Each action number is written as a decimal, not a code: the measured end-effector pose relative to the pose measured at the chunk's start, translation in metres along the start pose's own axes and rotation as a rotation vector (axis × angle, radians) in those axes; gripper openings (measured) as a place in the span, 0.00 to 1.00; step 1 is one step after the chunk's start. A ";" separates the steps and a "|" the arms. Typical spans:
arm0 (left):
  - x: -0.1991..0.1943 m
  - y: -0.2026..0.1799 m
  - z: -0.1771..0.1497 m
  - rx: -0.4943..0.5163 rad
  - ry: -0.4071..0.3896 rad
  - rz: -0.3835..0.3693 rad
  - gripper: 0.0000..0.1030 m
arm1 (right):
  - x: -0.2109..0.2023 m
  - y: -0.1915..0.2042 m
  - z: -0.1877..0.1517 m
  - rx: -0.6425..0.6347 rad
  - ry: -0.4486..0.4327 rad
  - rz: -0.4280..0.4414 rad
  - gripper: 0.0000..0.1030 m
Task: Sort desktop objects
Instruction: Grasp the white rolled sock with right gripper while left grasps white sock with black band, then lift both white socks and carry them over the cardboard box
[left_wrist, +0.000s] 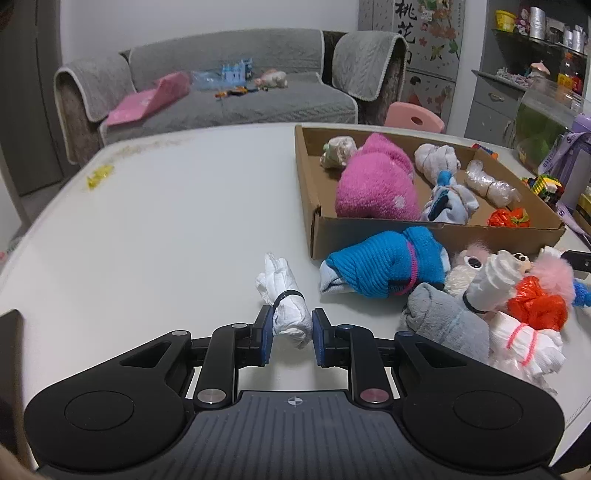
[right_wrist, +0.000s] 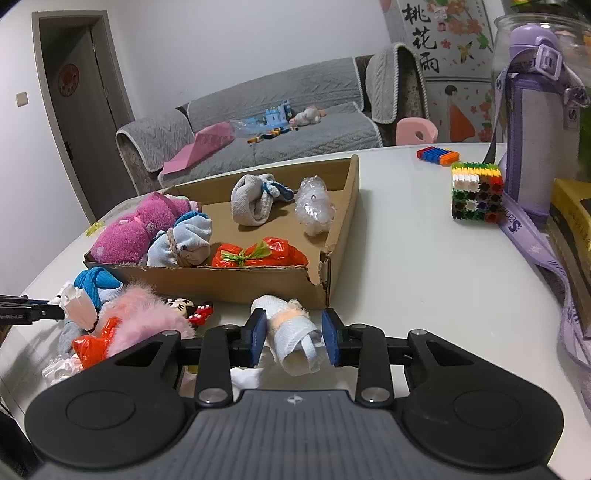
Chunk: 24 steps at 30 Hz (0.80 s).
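My left gripper (left_wrist: 293, 325) is shut on a white rolled bundle (left_wrist: 284, 295) tied with a black band, near the table's front edge. To its right lies a pile: a blue knit bundle (left_wrist: 384, 269), a grey roll (left_wrist: 443, 321), an orange bag knot (left_wrist: 535, 306) and a pink fluffy piece (left_wrist: 554, 273). Behind them stands a shallow cardboard tray (left_wrist: 369, 236) holding a pink fuzzy bundle (left_wrist: 373, 184) and several other bundles. My right gripper (right_wrist: 294, 325) is shut on a pale blue-white roll (right_wrist: 295, 343) just in front of the tray's near wall (right_wrist: 236, 284).
A purple bottle (right_wrist: 535, 122) with a strap, a cube of coloured blocks (right_wrist: 476, 192) and a strip of blocks (right_wrist: 437, 154) stand on the table right of the tray. A yellow scrap (left_wrist: 99, 175) lies at the far left. A grey sofa (left_wrist: 221, 99) sits beyond the table.
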<state>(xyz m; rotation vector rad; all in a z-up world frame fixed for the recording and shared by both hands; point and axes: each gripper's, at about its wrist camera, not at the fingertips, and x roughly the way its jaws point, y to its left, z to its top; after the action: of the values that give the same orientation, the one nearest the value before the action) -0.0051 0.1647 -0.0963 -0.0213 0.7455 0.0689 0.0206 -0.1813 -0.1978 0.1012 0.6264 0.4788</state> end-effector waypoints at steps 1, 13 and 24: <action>-0.004 -0.001 0.000 0.004 -0.006 0.001 0.27 | 0.000 0.000 0.000 0.000 0.001 0.001 0.28; -0.027 -0.010 0.002 0.027 -0.037 -0.015 0.27 | 0.008 0.000 -0.006 -0.044 0.062 -0.002 0.22; -0.066 -0.013 0.019 0.044 -0.108 -0.010 0.27 | -0.030 -0.013 0.007 0.023 -0.070 0.060 0.21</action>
<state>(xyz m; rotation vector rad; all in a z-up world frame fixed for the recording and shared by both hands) -0.0398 0.1491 -0.0374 0.0206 0.6387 0.0432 0.0086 -0.2064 -0.1786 0.1582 0.5613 0.5240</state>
